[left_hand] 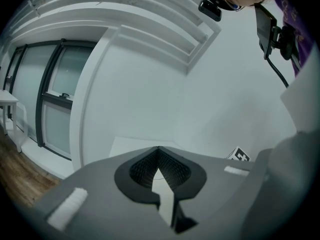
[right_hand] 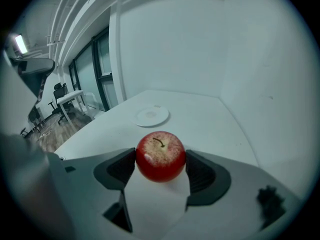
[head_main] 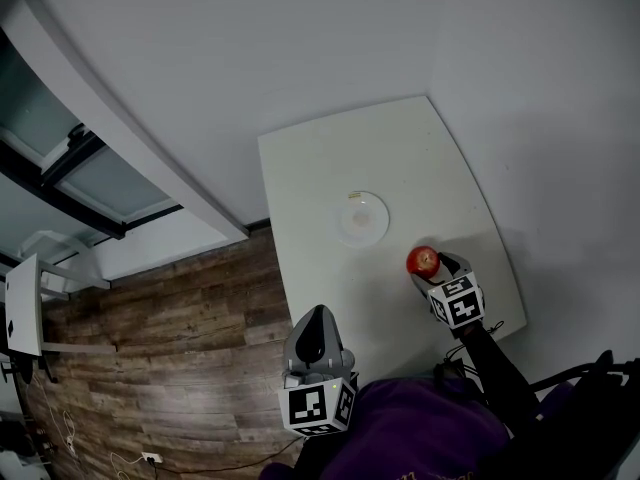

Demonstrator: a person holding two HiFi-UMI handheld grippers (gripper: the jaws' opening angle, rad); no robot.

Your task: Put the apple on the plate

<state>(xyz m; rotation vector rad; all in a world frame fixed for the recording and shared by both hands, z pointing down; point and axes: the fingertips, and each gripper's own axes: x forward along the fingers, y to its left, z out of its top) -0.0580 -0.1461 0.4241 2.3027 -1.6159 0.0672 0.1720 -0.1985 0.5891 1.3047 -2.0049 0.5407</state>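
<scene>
A red apple (head_main: pixel 422 260) is near the right edge of the white table (head_main: pixel 400 158). My right gripper (head_main: pixel 432 267) holds it: in the right gripper view both dark pads press on the sides of the apple (right_hand: pixel 160 155), so the right gripper (right_hand: pixel 160 160) is shut on it. Whether the apple rests on the table or hangs just above it I cannot tell. A small white plate (head_main: pixel 362 218) lies empty at the table's middle, up and to the left of the apple; the plate (right_hand: pixel 152 116) is straight ahead of the jaws. My left gripper (head_main: pixel 318 316) hangs shut and empty off the table's near left corner, its tips (left_hand: pixel 159 151) meeting.
Wooden floor (head_main: pixel 170 348) lies left of the table, with a white wall base and windows (head_main: pixel 90 168) beyond. A white desk (head_main: pixel 22 308) stands at the far left. Office chairs (right_hand: pixel 57 96) and a desk stand far to the left in the right gripper view.
</scene>
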